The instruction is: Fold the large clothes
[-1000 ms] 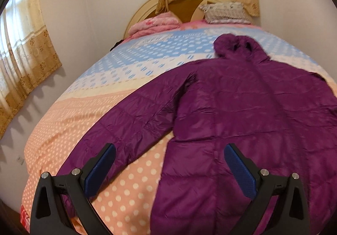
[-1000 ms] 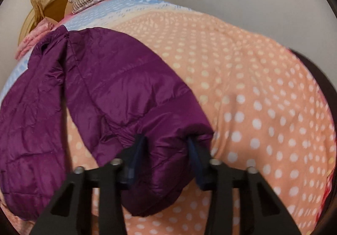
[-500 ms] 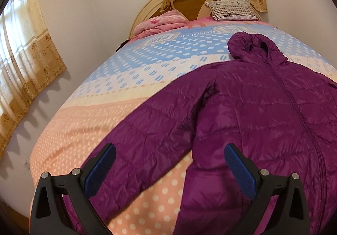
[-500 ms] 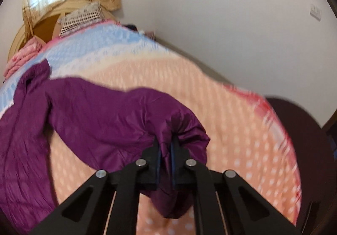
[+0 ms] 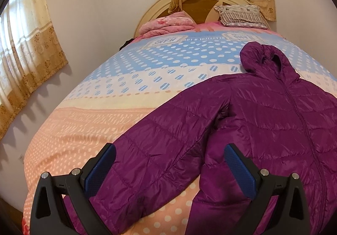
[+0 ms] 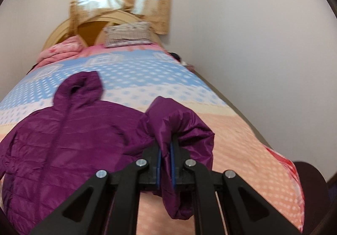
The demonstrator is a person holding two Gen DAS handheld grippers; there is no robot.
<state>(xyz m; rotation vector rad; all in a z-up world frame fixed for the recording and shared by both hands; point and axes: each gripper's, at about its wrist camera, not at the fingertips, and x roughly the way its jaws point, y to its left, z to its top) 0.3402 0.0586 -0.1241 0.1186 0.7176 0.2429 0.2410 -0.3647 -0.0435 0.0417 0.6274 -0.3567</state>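
Note:
A purple hooded puffer jacket (image 5: 263, 121) lies front up on the bed, hood (image 5: 261, 56) toward the headboard. Its left sleeve (image 5: 151, 155) stretches flat toward the bed's near left corner. My left gripper (image 5: 168, 169) is open and hovers above that sleeve, with the sleeve between its blue pads. In the right wrist view the jacket body (image 6: 63, 142) lies at left. My right gripper (image 6: 165, 150) is shut on the right sleeve (image 6: 179, 127) near its cuff and holds it lifted off the bed, the cuff end hanging down.
The bed has a polka-dot cover (image 5: 101, 129) in peach, cream and blue bands. A pink folded blanket (image 5: 166, 24) and a patterned pillow (image 5: 240, 15) sit by the headboard. Walls stand close on both sides, curtains (image 5: 27, 49) at left. A dark rounded object (image 6: 311, 184) is at the foot, right.
My right gripper closed on the right sleeve, lifted it and swung it toward the jacket body. My left gripper stayed open and shifted left over the left sleeve.

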